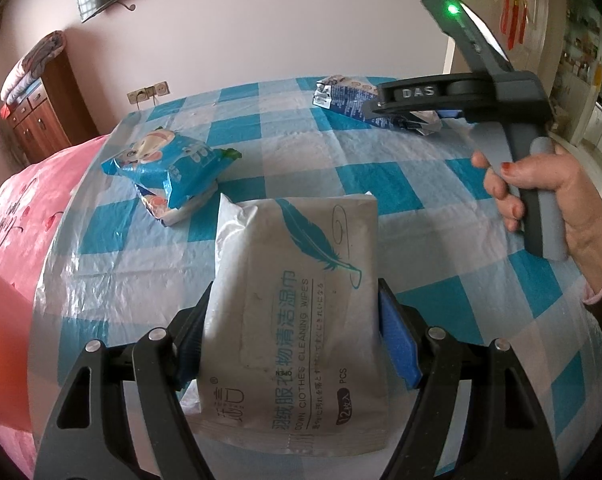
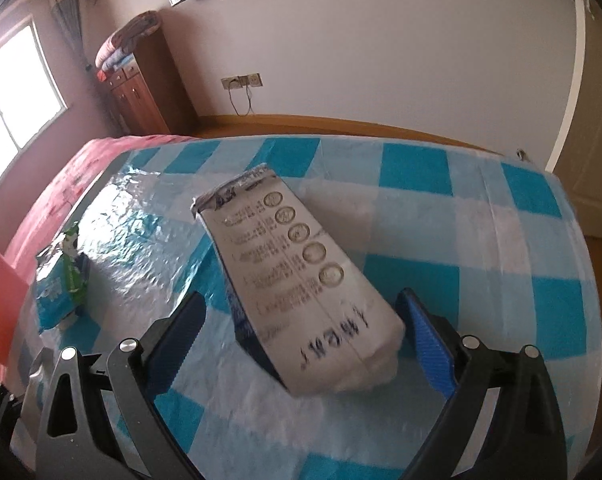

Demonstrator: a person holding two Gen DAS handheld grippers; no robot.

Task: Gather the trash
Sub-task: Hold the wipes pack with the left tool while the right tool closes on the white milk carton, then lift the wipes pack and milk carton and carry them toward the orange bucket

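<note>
Left hand-held gripper [image 1: 289,340] clamped on wipes pack [image 1: 297,280]; right hand-held gripper [image 2: 301,340] wide around carton [image 2: 301,280].

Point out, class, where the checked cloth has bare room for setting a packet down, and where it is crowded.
Bare: the checked cloth between the grey wipes pack and the white-and-blue packet, and right of the wipes pack. Crowded: the left side, where the blue wipes packet lies close to the grey pack.
</note>
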